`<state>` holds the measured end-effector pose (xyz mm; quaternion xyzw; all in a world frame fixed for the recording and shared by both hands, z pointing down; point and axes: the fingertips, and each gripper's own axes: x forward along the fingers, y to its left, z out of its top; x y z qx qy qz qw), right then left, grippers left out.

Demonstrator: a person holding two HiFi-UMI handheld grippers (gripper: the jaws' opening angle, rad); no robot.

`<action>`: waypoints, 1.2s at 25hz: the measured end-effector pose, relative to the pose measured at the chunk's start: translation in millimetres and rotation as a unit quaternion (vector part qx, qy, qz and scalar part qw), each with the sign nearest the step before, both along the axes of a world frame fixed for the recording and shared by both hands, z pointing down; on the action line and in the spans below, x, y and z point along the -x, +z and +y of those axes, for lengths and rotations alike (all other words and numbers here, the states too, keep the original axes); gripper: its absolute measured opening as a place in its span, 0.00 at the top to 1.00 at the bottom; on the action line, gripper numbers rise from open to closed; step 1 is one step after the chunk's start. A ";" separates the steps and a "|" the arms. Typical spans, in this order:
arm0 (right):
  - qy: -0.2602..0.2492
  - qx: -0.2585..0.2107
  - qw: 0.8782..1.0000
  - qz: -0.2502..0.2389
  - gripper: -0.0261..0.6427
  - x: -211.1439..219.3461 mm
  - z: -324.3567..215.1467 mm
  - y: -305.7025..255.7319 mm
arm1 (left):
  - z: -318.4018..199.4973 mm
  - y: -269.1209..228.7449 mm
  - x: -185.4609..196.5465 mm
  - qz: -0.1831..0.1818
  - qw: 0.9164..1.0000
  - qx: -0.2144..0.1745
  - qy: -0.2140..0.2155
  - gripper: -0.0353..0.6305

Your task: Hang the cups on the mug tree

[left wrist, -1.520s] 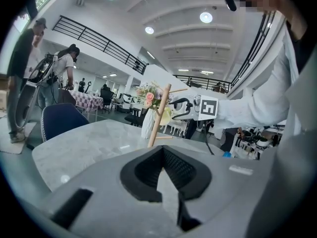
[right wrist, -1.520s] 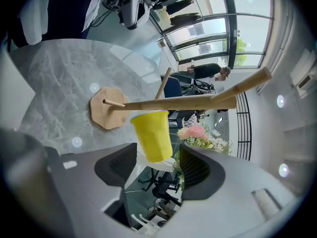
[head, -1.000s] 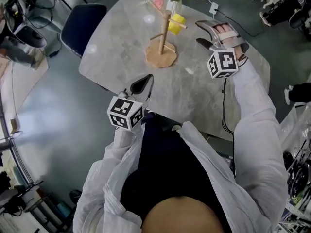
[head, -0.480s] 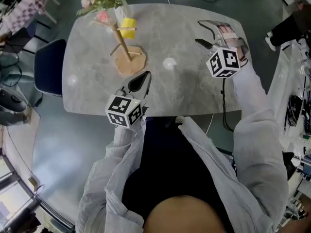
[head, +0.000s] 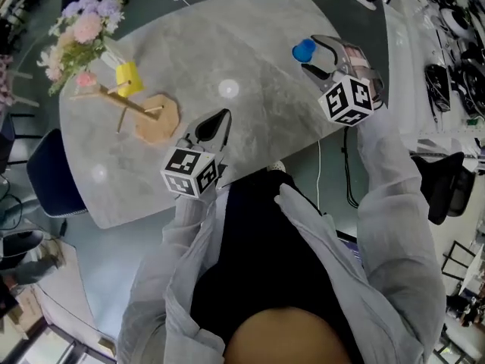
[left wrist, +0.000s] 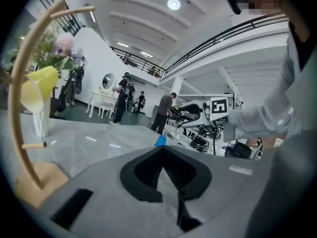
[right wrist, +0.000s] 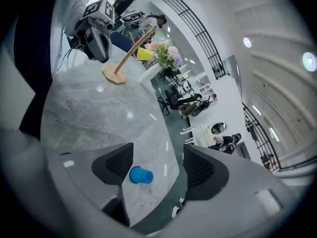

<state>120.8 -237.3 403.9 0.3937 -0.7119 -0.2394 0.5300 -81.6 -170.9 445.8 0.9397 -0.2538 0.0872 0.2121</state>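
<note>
You held your right arm stretched forward over the table (head: 250, 59), with the right gripper (right wrist: 159, 166) pointing at the far right corner and its jaws spread wide. The blue cup (head: 304, 49) rested on the tabletop between them, close to one pad, with neither pad pressing on it. Your left arm stayed bent near your body. The left gripper (head: 216, 123) hung over the near edge with its jaws closed together on nothing.

Since a second earlier your head had swung to the right. The mug tree (head: 157, 118) slid from the middle of the head view to its left side, and the blue cup came into sight only now. Both grippers kept their poses, and the right jaws kept the same wide spread.

The yellow cup (head: 127, 76) hung on the tree beside the flowers (head: 79, 32), well apart from the blue cup. The blue cup sat near the table's edge, with floor just beyond it. Bare tabletop lay between the cup and the tree, and a chair (head: 49, 180) stood off the left edge.
</note>
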 end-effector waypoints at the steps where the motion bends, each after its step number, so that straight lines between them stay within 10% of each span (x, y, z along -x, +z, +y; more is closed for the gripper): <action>1: 0.016 0.004 1.000 -0.007 0.47 -12.9 8.4 1.3 | 2.9 -0.3 -11.6 0.000 1.000 0.002 0.012 0.95; 11: 0.118 0.020 0.984 -0.134 0.47 -94.2 42.4 36.0 | 15.5 12.5 -84.9 -0.022 0.999 0.006 0.050 0.95; 20: 0.223 0.075 0.892 -0.385 0.48 -135.0 -7.5 94.6 | 3.5 27.4 -96.5 -0.034 0.998 0.046 -0.019 0.95; 30: 0.244 0.117 0.844 -0.463 0.48 -142.0 -70.5 163.2 | -25.7 69.6 -108.9 -0.052 0.991 0.084 -0.090 0.95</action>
